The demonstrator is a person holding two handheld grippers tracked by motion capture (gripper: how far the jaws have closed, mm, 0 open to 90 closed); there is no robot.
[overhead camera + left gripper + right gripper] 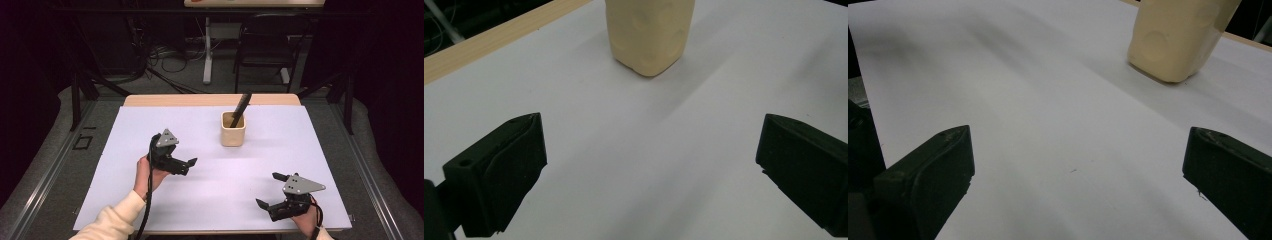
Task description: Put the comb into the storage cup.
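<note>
Cream-coloured cup (233,129) standing upright toward the far middle of the white table (125,165), with a black comb-like thing (240,109) poking out of it at a lean to the right (too small to say exactly what). No brand, label or writing readable anywhere on the cup, just a few shallow dents in its side in the left gripper view (650,35) and again in the right gripper view (1175,37).

Left gripper (192,161) held just above the table on the near left, pointed right, well apart from the cup. Jaws wide apart, nothing between them but bare table in its own view (651,165).

Right gripper (270,189) down at the near right corner, pointed left-ish, also well apart from the cup. Jaws spread wide too, nothing gripped (1078,175).

Wooden edge strip (210,100) along the far side of the table, black chair (265,45) on the floor behind it.
</note>
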